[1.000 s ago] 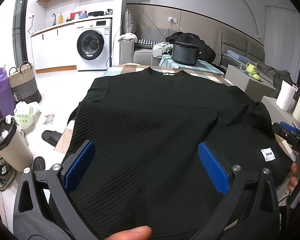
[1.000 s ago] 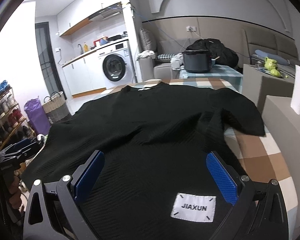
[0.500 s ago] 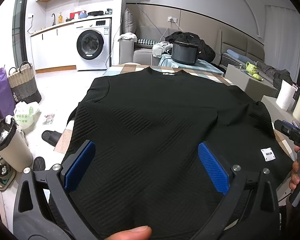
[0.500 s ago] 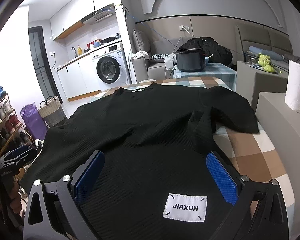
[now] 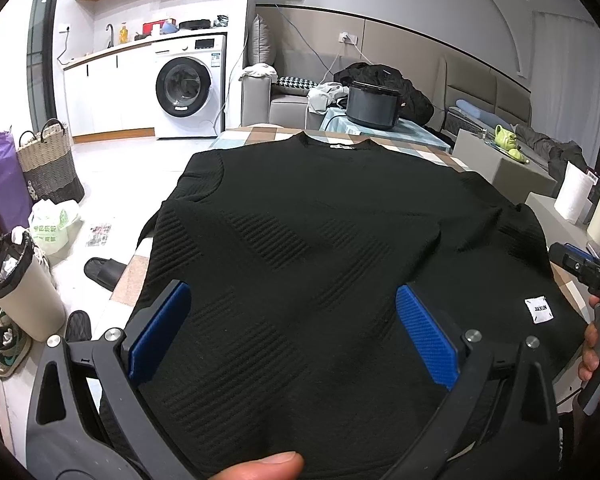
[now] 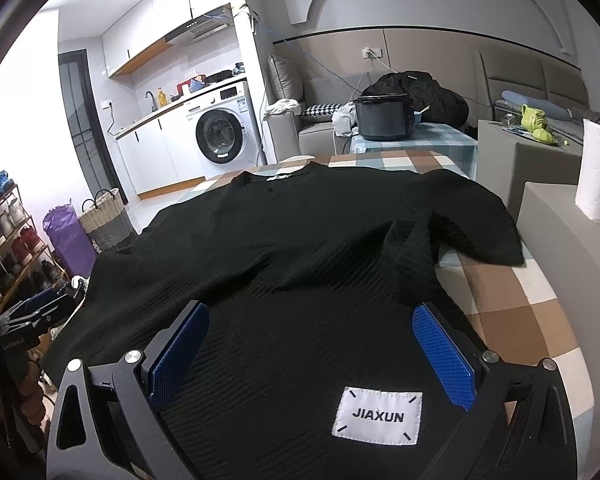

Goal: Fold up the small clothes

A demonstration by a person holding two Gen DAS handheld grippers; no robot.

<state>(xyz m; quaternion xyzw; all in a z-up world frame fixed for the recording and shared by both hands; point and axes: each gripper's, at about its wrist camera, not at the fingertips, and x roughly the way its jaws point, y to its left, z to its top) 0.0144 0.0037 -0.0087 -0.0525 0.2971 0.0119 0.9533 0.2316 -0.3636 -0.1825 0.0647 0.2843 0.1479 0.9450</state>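
A black ribbed knit top lies spread on a checked table, collar at the far end. It also fills the right wrist view. A white "JIAXUN" patch sits at its near hem. My left gripper is open, its blue pads wide apart over the near left hem. My right gripper is open over the near right hem, just above the patch. The right sleeve lies folded and rumpled beside the body.
A black cooker stands on a small table beyond the far end. A paper towel roll stands on a grey block to the right. A washing machine, woven basket and bin are on the left.
The right gripper has risen and tilted a little, and the top's right side has bunched near the sleeve. The left gripper has barely moved. Both stay open.
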